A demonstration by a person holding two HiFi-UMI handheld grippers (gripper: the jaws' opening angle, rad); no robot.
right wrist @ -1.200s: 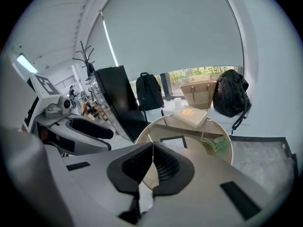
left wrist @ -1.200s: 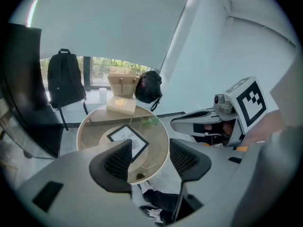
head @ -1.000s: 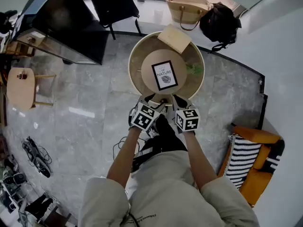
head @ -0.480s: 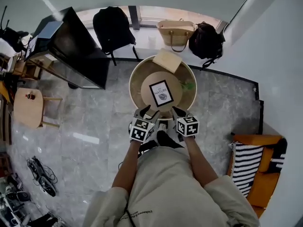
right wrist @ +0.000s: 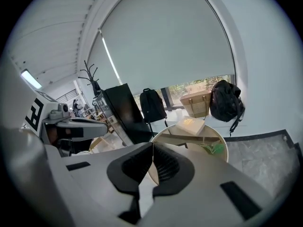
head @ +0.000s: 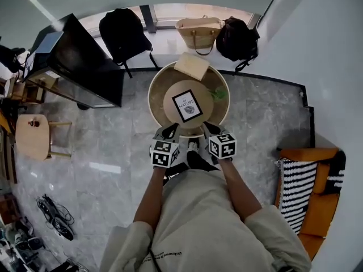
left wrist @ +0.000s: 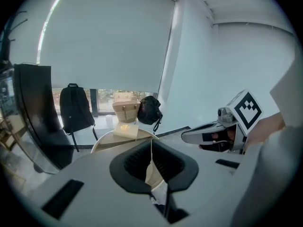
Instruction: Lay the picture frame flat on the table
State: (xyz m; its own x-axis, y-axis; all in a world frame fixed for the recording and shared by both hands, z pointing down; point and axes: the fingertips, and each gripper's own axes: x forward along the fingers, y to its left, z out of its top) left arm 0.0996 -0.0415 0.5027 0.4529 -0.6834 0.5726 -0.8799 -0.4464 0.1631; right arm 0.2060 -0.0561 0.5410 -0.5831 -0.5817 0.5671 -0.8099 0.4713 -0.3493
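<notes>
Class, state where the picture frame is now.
Head view: the picture frame lies flat at the centre of the round table, the tan book beyond it at the far rim.

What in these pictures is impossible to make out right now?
Small print on the picture frame: head view, too small to read.
The green thing on the table: head view, too small to name.
Legs of the table: head view, hidden under its top.

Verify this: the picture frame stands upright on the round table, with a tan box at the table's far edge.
Not quite. The picture frame lies flat, face up, on the round table, as the head view shows. The tan box is at the table's far edge.
</notes>
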